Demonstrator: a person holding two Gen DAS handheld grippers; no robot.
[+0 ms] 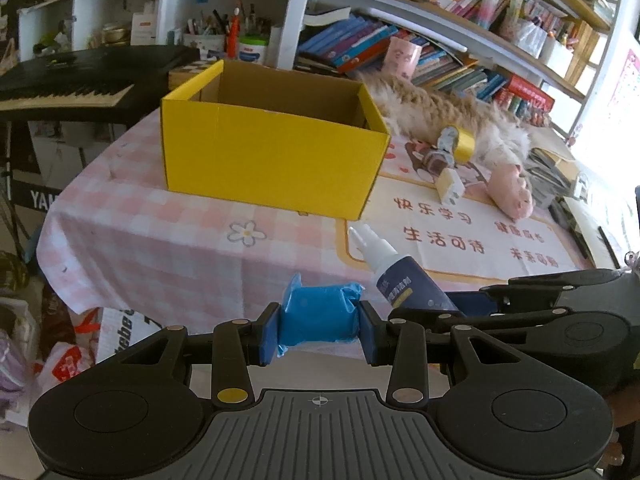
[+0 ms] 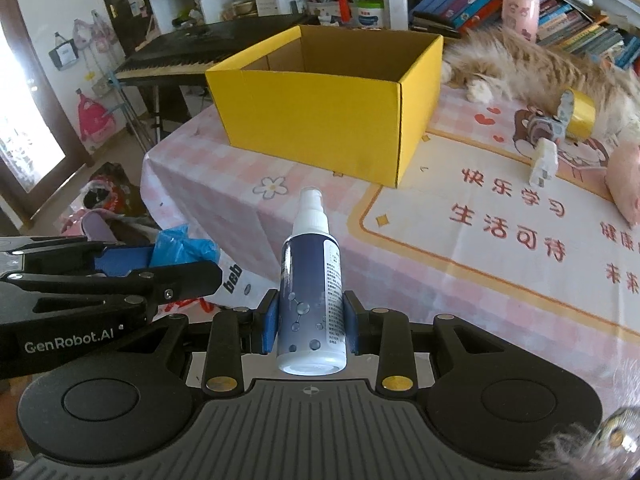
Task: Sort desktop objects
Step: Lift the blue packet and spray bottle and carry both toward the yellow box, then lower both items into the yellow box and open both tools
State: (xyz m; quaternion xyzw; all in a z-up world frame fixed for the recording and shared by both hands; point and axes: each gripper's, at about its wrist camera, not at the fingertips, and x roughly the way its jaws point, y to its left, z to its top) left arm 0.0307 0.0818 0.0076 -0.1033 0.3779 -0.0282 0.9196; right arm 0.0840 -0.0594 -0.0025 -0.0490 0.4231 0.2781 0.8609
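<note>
Yellow box (image 1: 276, 148) sits ahead of both tongs on the pink checked tablecloth (image 1: 152, 236), top open, nothing visible inside from these angles. That's my guess for the drop target.

Left gripper (image 1: 318, 330): closed on a blue wrapped packet (image 1: 318, 316), pads pressing its two short ends, packet's long axis running across the jaws. It's held above the near table edge.

Right gripper (image 2: 309, 322): closed on a spray bottle (image 2: 312, 292), pads on the lower body, long axis pointing forward along the fingers, white nozzle toward the box, base toward the camera. Held clear of the cloth, as far as I can tell.

Key geometry: box is straight ahead and slightly left in the left wrist view; ahead and slightly right in the right wrist view. So both tongs face the same long side wall, side by side, left tool just beside the right. Neither is clearly nearer; both well short of the wall.

Judgement: both need to go forward and over the near wall before releasing. The bottle leads nozzle-first, so the nozzle could clip the rim.

Still on the table, right of the box: yellow tape roll (image 1: 464, 142), a white plug (image 1: 450, 190), and a cat (image 1: 440, 110) lying behind them. Tape touches the cat's fur.
</note>
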